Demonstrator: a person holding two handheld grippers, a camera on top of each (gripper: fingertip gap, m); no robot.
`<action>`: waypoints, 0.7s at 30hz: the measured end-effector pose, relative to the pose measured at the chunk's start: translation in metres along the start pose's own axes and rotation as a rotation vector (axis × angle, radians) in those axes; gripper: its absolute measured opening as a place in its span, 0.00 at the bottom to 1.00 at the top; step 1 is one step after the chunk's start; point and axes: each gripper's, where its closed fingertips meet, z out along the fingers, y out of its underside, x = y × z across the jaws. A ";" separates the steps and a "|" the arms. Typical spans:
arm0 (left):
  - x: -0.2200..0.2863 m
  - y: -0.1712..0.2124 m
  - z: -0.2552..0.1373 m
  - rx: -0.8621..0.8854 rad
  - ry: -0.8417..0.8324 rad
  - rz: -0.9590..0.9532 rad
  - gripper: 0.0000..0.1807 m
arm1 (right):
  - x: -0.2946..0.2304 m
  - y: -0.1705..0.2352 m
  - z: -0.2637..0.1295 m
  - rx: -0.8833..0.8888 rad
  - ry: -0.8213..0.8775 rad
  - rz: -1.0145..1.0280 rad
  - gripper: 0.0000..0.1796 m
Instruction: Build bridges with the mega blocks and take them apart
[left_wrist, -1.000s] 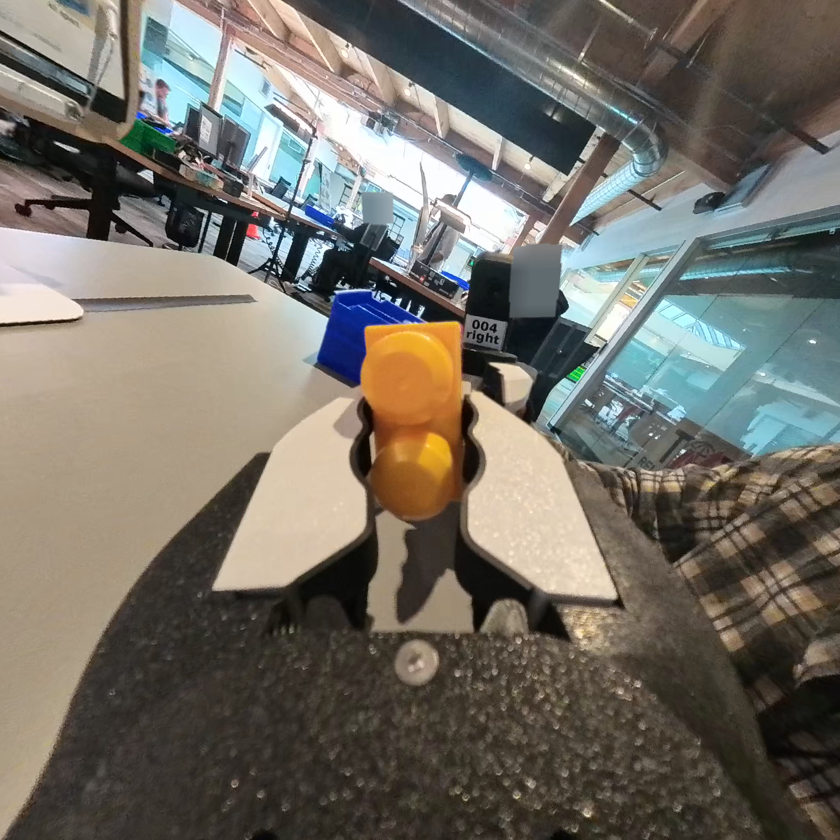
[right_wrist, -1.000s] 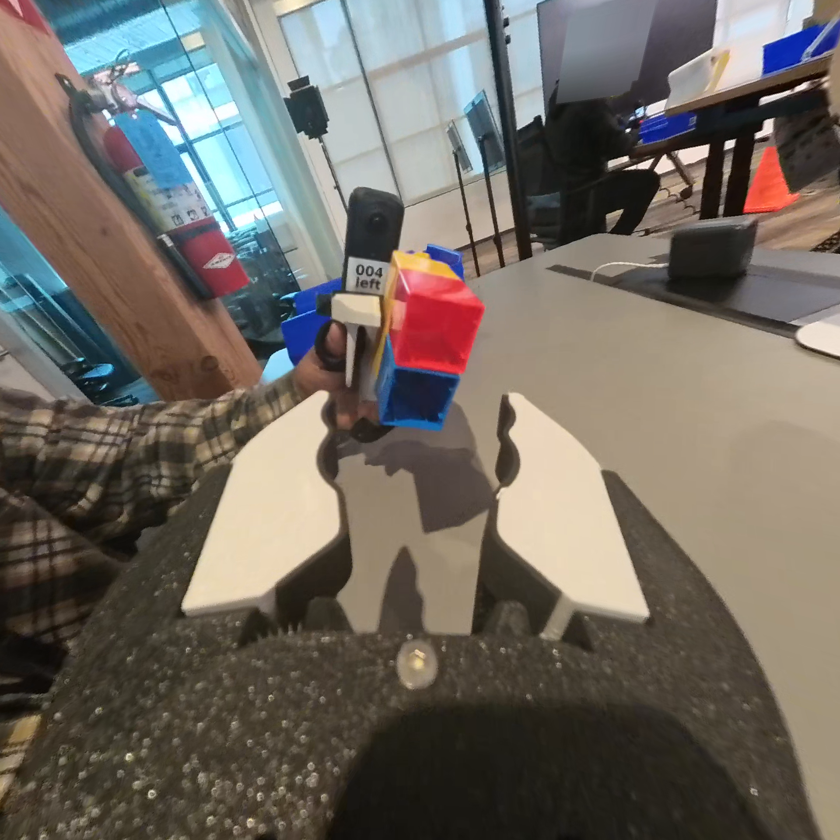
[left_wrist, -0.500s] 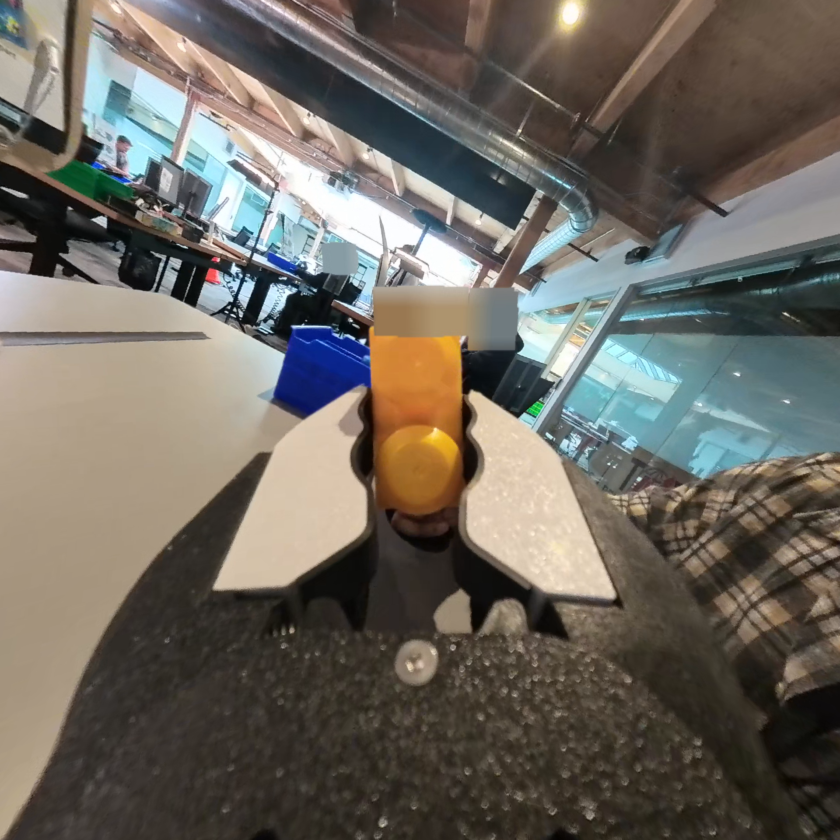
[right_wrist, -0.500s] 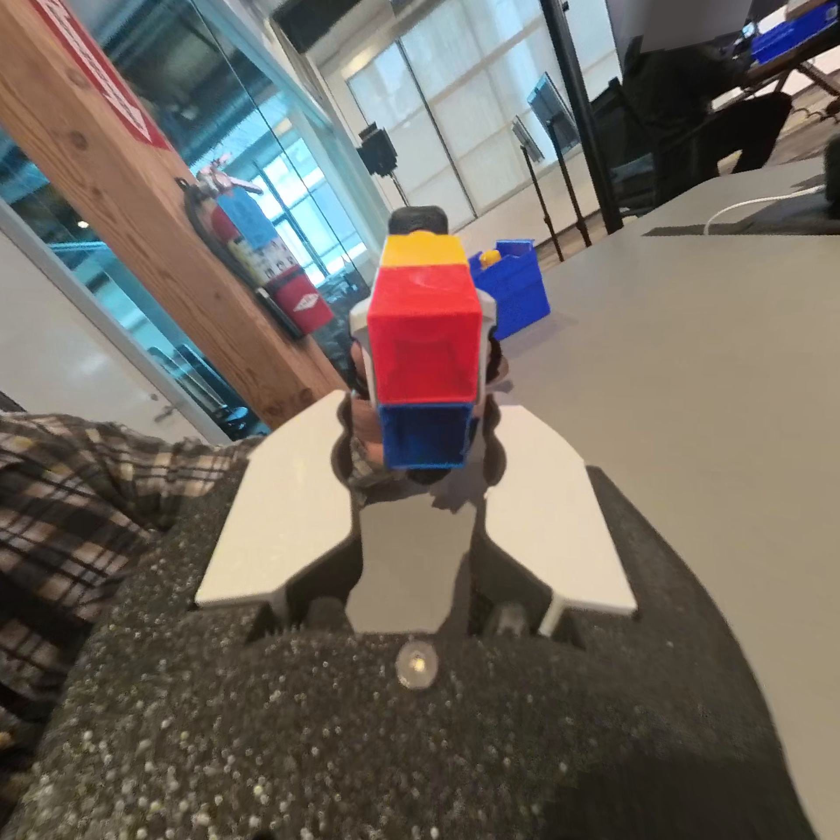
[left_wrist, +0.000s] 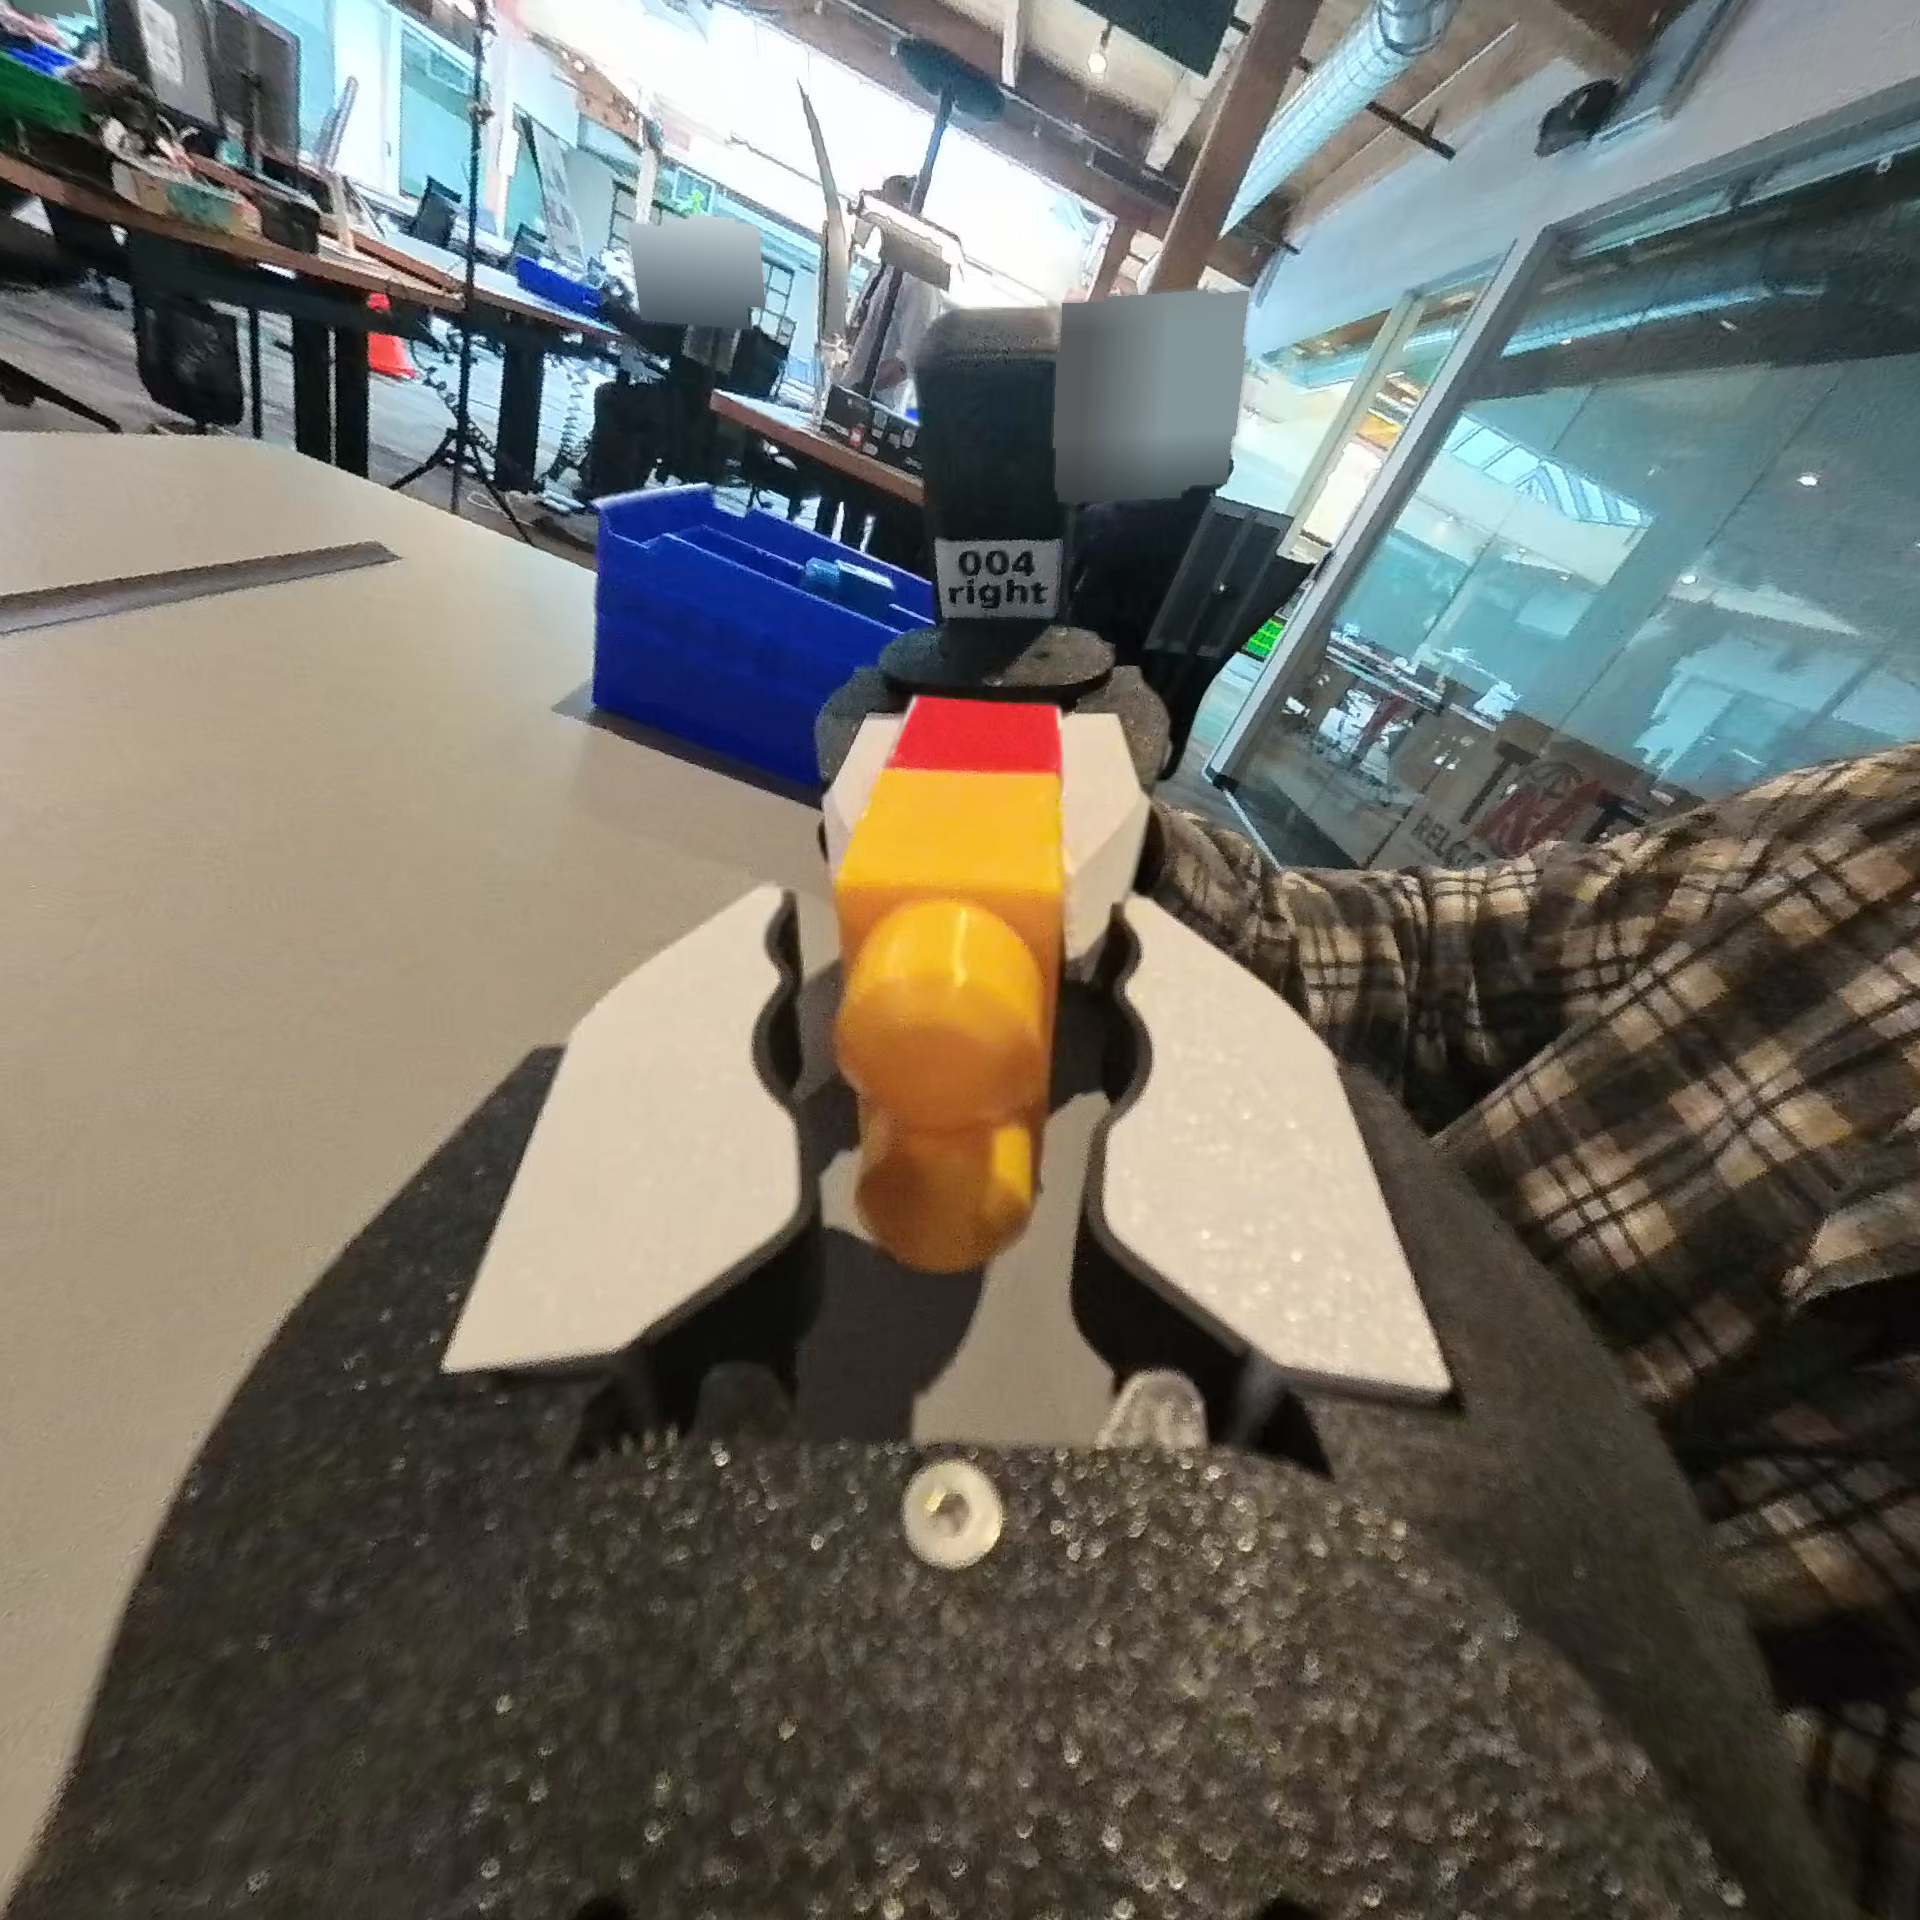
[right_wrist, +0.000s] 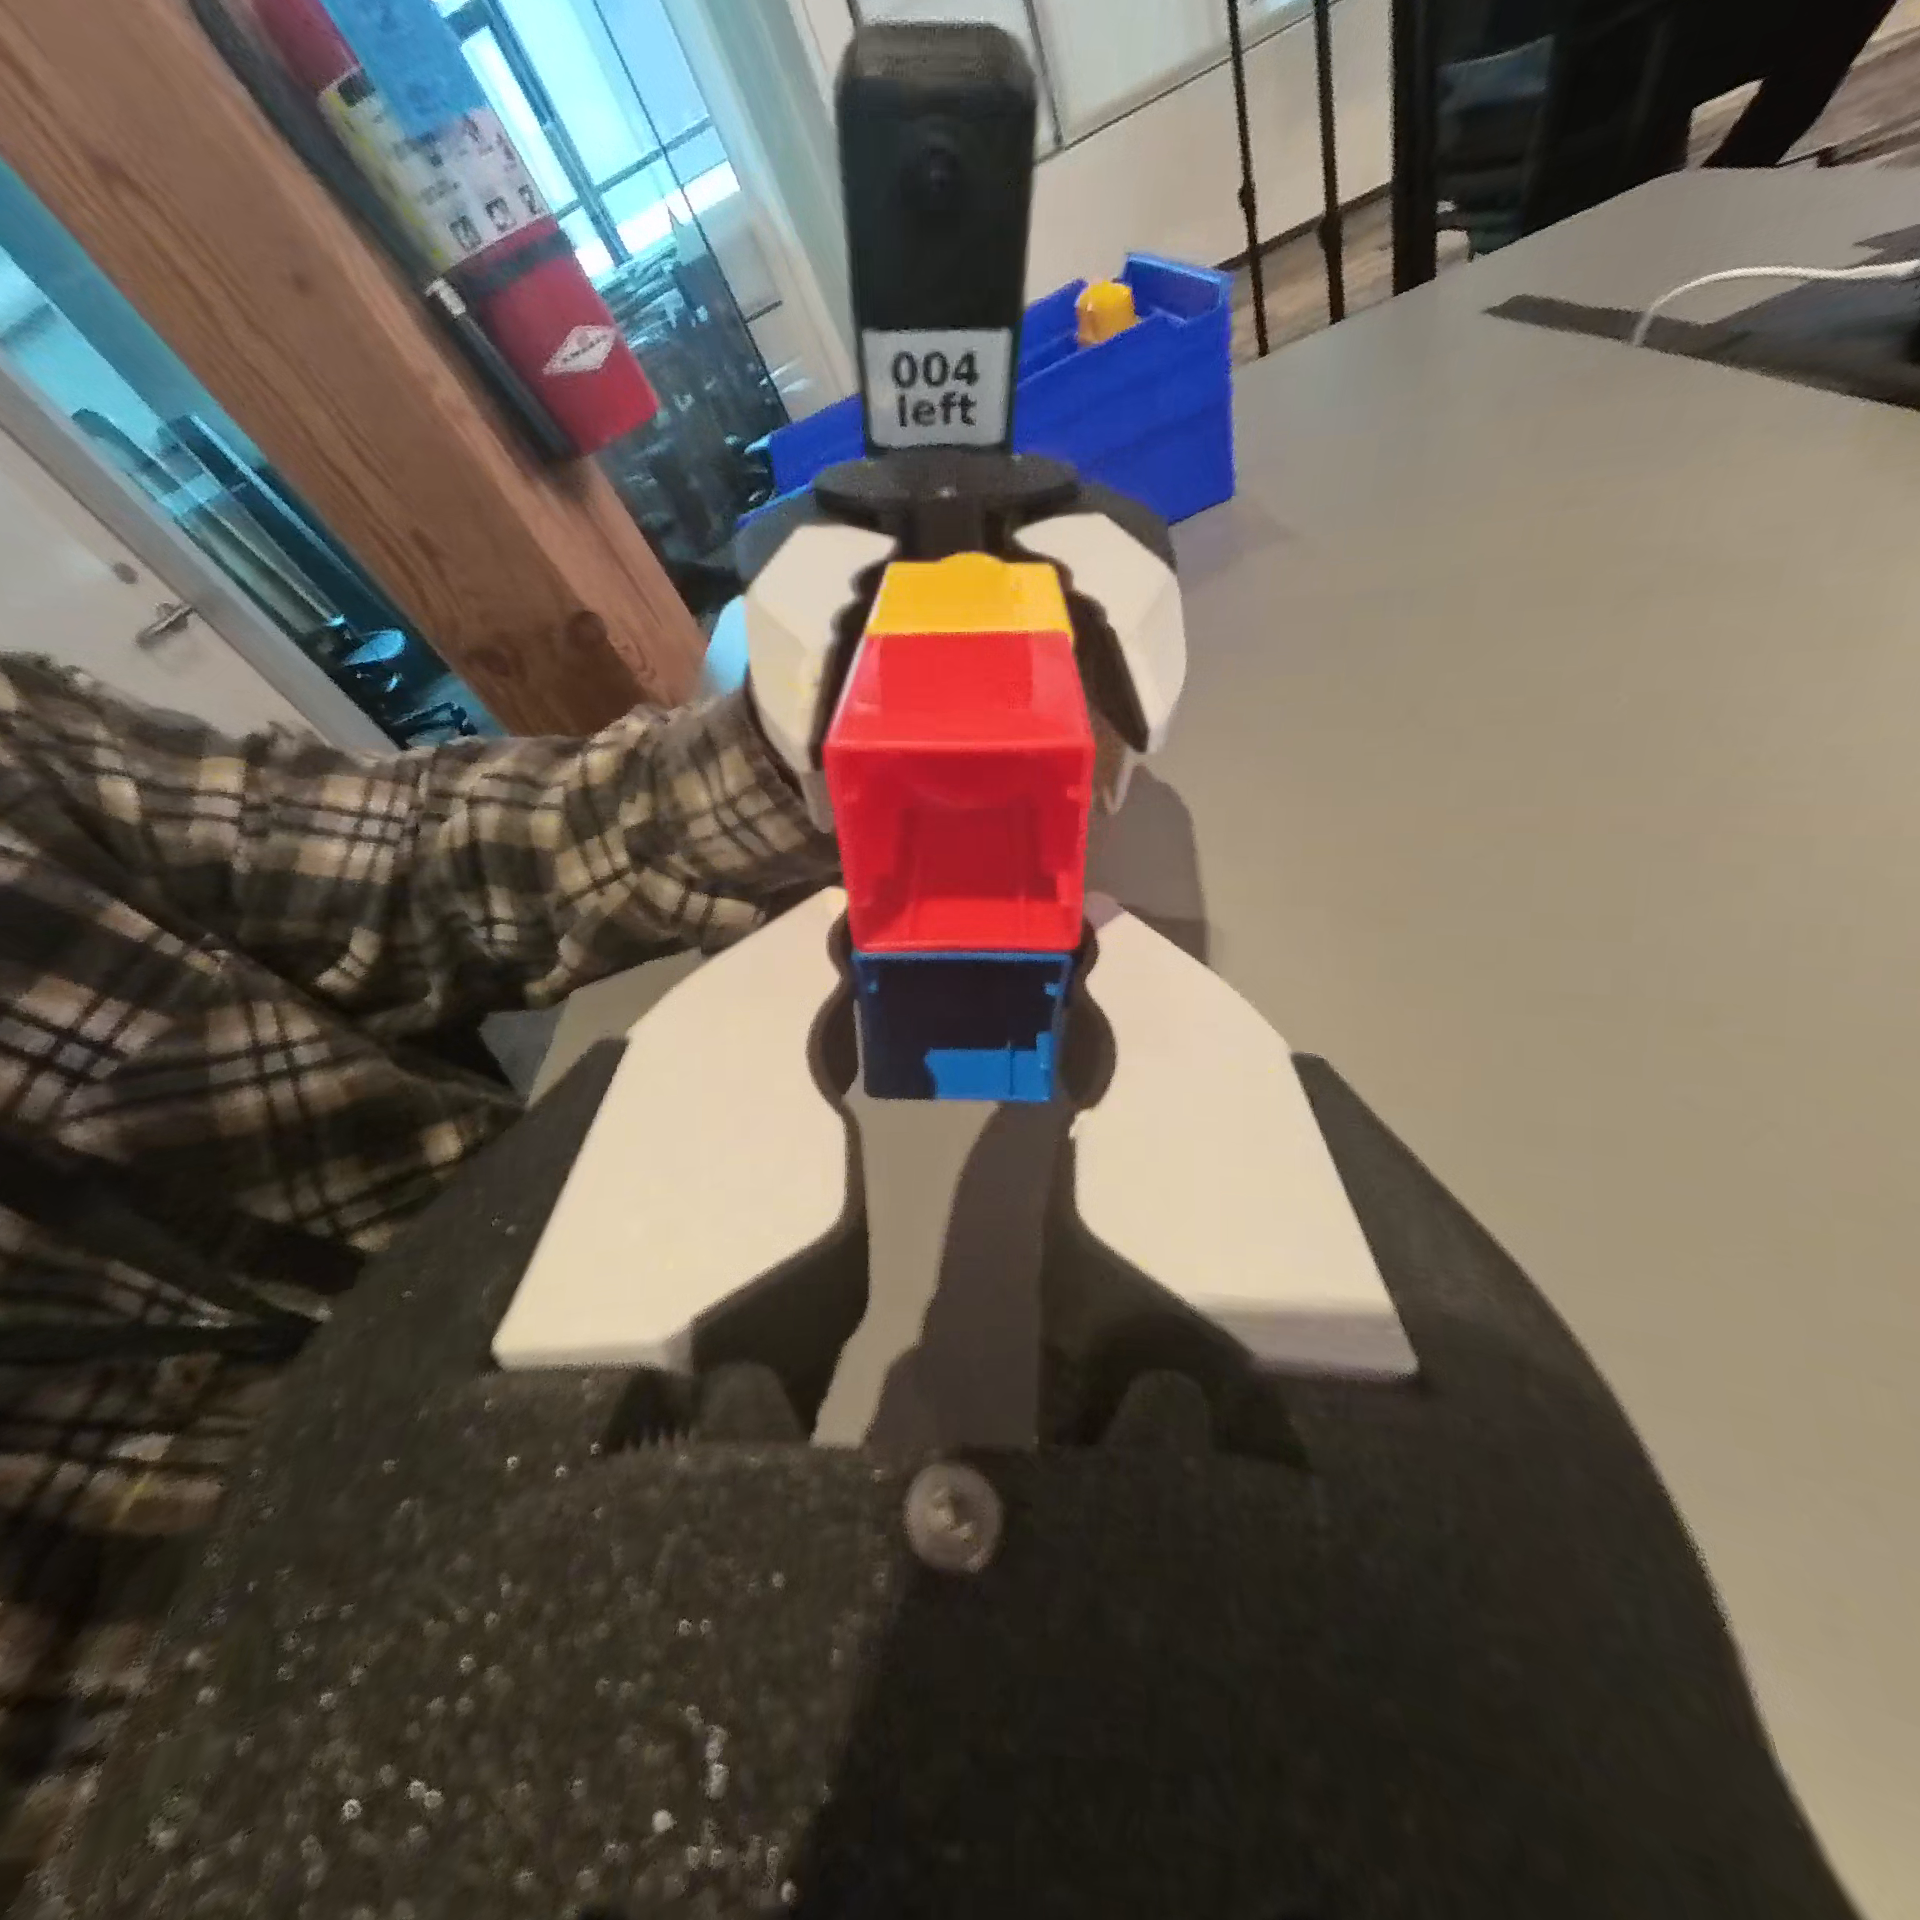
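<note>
Left tool (left_wrist: 951, 997): two flat, pale grey fingers (left_wrist: 644, 1164) with a fine speckled finish and scalloped inner edges, mounted on a black granular foam body. The fingers stand slightly apart; the yellow block (left_wrist: 951, 883) sits between their tips, with a thin dark gap visible on each side, so contact cannot be confirmed. The block is smooth, glossy plastic with two round studs pointing back toward the camera.

Right tool (right_wrist: 961, 1023): same construction. Its fingers are closed against the sides of the blue block (right_wrist: 961, 1023), a hollow, open-bottomed box with thin walls and internal ribs.

Block assembly: directly above the blue block sits the red block (right_wrist: 961, 821), also hollow and square in section. Beyond the red block the yellow block continues the stack toward the left tool, which faces the right tool head-on. The assembly is held in the air above the surface (right_wrist: 1558, 727), a matte grey top.

Beyond both tools: a blue plastic bin (left_wrist: 717, 644) rests on the surface, rigid, with straight walls, holding small blocks. A plaid woven sleeve (right_wrist: 312, 883) extends behind the left tool. Farther off stand a wooden post (right_wrist: 312, 364) with visible grain and a red fire extinguisher (right_wrist: 561, 343) mounted on it.
</note>
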 end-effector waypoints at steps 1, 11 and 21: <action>0.004 0.000 0.001 0.005 0.020 0.004 0.26 | -0.002 0.002 0.002 -0.018 -0.008 -0.011 0.20; 0.010 -0.018 -0.001 0.133 -0.014 0.054 0.20 | -0.007 -0.018 0.001 0.137 -0.061 0.042 0.21; 0.014 -0.024 0.000 0.171 -0.021 0.062 0.20 | -0.011 -0.022 -0.003 0.136 -0.074 0.042 0.20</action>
